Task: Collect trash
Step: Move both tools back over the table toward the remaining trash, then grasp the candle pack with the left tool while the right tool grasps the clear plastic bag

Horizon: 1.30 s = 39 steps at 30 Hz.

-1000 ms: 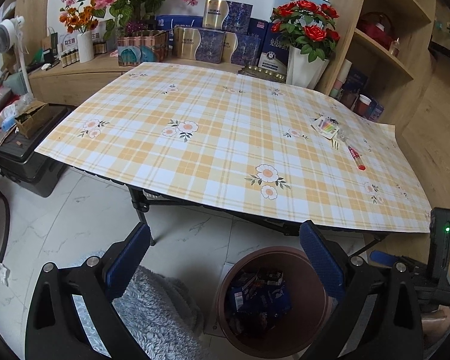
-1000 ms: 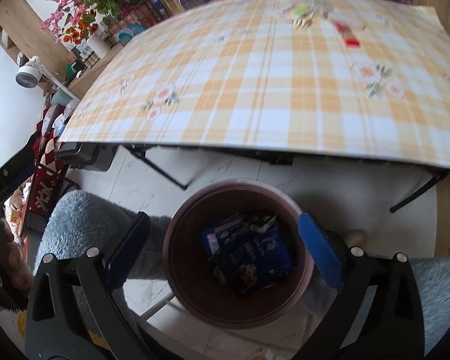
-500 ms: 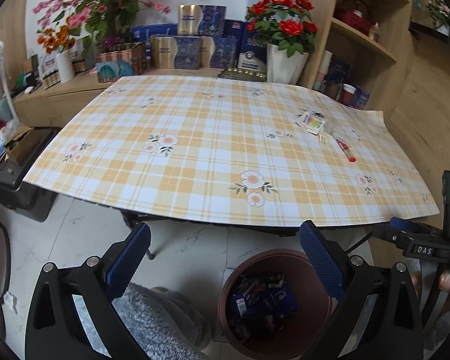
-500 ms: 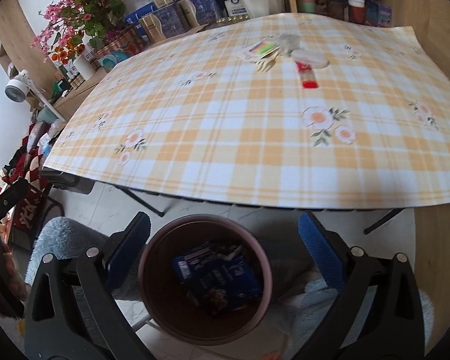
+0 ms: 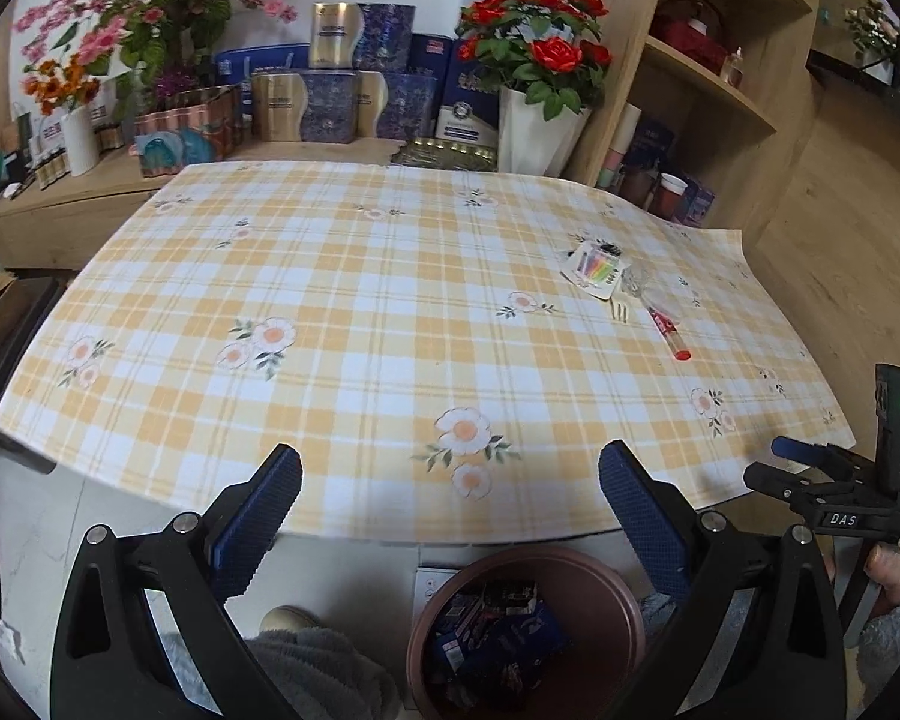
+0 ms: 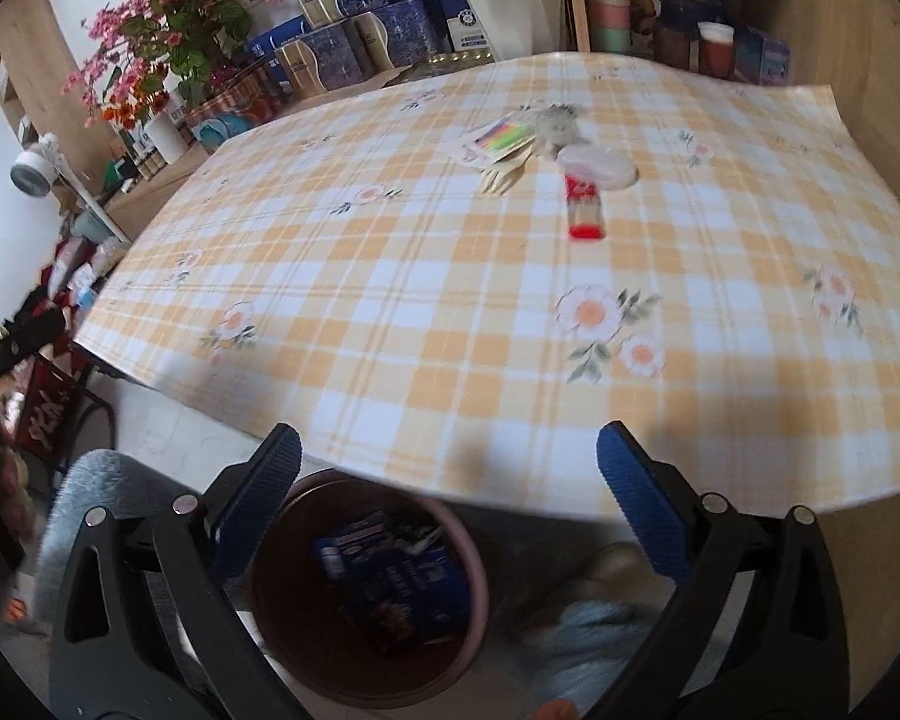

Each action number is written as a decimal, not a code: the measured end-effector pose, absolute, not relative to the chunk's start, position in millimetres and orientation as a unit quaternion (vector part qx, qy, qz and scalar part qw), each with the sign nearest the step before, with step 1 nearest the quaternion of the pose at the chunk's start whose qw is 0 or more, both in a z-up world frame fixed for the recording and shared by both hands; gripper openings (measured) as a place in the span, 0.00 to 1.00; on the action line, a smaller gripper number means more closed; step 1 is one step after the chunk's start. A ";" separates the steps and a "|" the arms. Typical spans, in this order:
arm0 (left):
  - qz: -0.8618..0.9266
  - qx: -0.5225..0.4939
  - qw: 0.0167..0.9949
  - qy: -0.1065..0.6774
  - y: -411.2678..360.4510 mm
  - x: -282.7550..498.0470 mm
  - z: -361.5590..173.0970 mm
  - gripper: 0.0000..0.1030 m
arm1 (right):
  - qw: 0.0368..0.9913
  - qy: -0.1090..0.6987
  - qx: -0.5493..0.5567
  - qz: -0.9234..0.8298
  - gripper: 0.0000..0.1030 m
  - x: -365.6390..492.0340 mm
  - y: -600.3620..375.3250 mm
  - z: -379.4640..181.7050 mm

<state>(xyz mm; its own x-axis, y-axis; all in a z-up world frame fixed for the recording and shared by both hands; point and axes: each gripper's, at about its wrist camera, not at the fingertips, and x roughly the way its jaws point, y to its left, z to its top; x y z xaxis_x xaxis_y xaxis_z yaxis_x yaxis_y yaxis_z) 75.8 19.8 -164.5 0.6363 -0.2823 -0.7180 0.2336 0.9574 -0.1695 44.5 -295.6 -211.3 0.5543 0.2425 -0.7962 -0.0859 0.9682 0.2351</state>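
Note:
Trash lies on the far right of the checked tablecloth [image 5: 342, 312]: a white card with coloured sticks [image 5: 597, 267] [image 6: 501, 138], a crumpled clear wrapper [image 5: 635, 279] [image 6: 555, 120], a wooden fork [image 6: 501, 175], a clear lid [image 6: 600, 165] and a red-capped tube [image 5: 669, 333] [image 6: 583, 207]. A brown bin [image 5: 528, 624] [image 6: 366, 594] with blue wrappers stands on the floor under the table's near edge. My left gripper [image 5: 450, 501] is open and empty above the near edge. My right gripper [image 6: 449, 492] is open and empty; it also shows in the left wrist view [image 5: 834, 480].
Gift boxes [image 5: 336, 96], a white vase of red roses [image 5: 534, 132] and pink flowers [image 5: 126, 18] stand behind the table. Wooden shelves [image 5: 720, 78] with cups rise at the right. A grey fluffy slipper [image 5: 324, 660] is on the floor beside the bin.
Both grippers have risen and moved forward from over the bin to the table's near edge. Both have stayed open and empty.

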 end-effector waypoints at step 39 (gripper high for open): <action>-0.305 0.181 0.829 0.432 -255.2 355.0 -258.3 0.37 | 0.886 0.444 0.136 -0.010 0.94 143.7 -411.2 -233.0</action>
